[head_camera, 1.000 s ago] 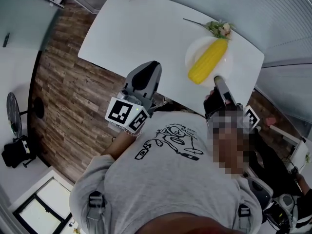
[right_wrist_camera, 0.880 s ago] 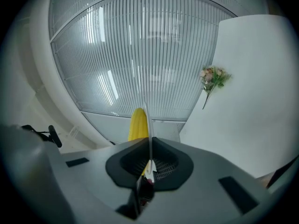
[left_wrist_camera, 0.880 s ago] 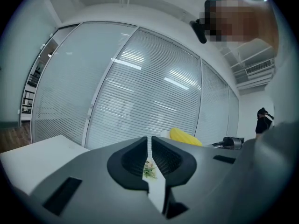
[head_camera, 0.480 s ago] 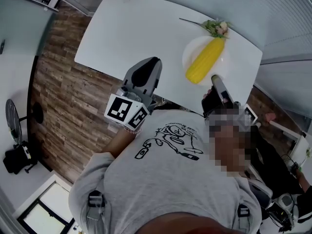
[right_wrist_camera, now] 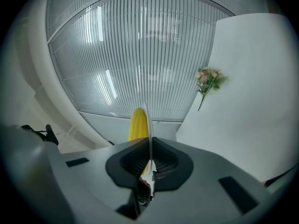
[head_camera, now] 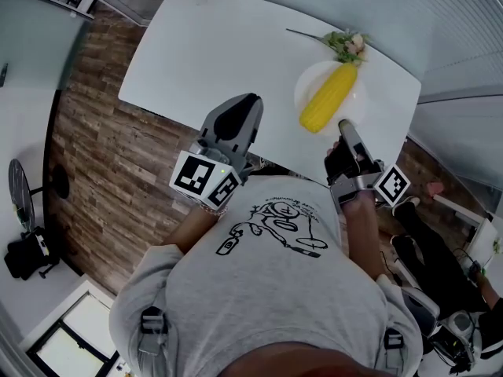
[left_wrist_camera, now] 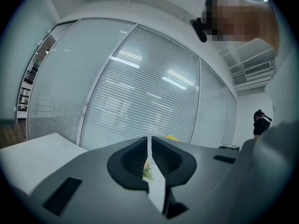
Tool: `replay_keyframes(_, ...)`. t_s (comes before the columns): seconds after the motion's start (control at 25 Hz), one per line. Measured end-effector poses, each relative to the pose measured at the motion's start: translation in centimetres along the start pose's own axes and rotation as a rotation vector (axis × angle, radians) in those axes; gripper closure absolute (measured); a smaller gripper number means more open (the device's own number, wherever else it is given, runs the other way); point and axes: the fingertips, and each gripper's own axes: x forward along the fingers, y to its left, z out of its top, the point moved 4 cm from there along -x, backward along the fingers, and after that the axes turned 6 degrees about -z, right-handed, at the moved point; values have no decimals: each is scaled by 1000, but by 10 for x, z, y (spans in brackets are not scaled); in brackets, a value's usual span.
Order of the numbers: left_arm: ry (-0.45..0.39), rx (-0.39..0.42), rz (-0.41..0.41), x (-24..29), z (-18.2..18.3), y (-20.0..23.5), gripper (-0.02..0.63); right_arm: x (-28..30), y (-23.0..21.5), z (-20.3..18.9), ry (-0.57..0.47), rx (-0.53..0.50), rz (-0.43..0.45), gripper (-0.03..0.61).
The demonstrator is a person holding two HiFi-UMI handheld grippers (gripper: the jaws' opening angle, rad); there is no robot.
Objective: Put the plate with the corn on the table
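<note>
1 plate (head_camera: 314, 81) nr table (head_camera: 212, 61) edge

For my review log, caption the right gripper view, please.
Right gripper clamps the rim of a round white plate carrying a yellow corn cob, near a white table.

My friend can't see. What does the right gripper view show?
The right gripper pinches the thin rim of a white plate, seen edge-on, with a yellow corn cob on it. To the right is a white table with a small bunch of flowers; window blinds fill the background.
</note>
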Motion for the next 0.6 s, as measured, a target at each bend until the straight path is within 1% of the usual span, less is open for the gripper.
replay_keyframes(0.4, 10, 4, 8, -6, 1, -2, 574, -2, -33, 0, 10, 3, 4, 561)
replay_keyframes(0.6, 13, 6, 8, -6, 1, -5, 574, -6, -58, 3, 7, 9, -1, 561)
